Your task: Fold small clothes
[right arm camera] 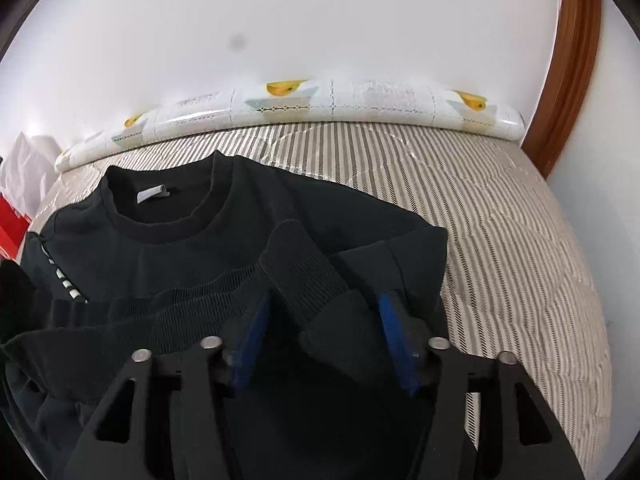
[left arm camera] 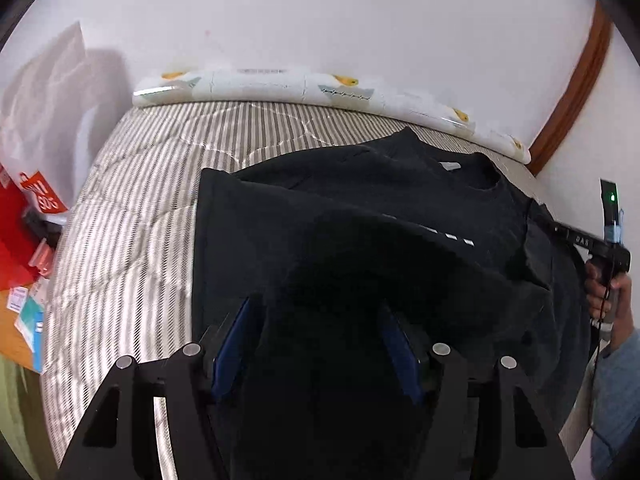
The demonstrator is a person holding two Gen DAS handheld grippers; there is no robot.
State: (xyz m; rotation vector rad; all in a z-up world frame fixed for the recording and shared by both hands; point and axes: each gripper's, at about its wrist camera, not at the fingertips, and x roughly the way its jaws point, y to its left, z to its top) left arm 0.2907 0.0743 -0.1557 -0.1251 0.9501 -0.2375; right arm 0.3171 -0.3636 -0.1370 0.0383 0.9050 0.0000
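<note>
A: Where's the black sweatshirt (right arm camera: 168,248) and which way does it point?

B: It lies on the striped bedcover (right arm camera: 520,240), collar (right arm camera: 160,224) toward the far wall and the tiled ledge (right arm camera: 360,104), so its long axis runs from us away to the wall. The white neck label (right arm camera: 150,193) shows inside the collar. The lower part is lifted and bunched toward the cameras.

A: And the sleeve?

B: A ribbed cuff (right arm camera: 304,280) crosses the chest at a slant and runs down between the right gripper (right arm camera: 322,332) pads.

A: Clamped on it?

B: The blue pads stand apart with cloth filling the space between them; the cuff lies against them (whether they truly press, I cannot tell). The left gripper (left arm camera: 314,344) is the same: pads apart, a dark fold of the sweatshirt (left arm camera: 360,208) heaped between them, hiding any contact.

A: Anything around?

B: In the left view a hand (left arm camera: 612,300) grips the right gripper's handle at the sweatshirt's right edge. A red bag (left arm camera: 24,232) and a white bag (left arm camera: 44,92) sit off the bed's left side, and a wooden frame (right arm camera: 568,60) curves up the wall on the right.
</note>
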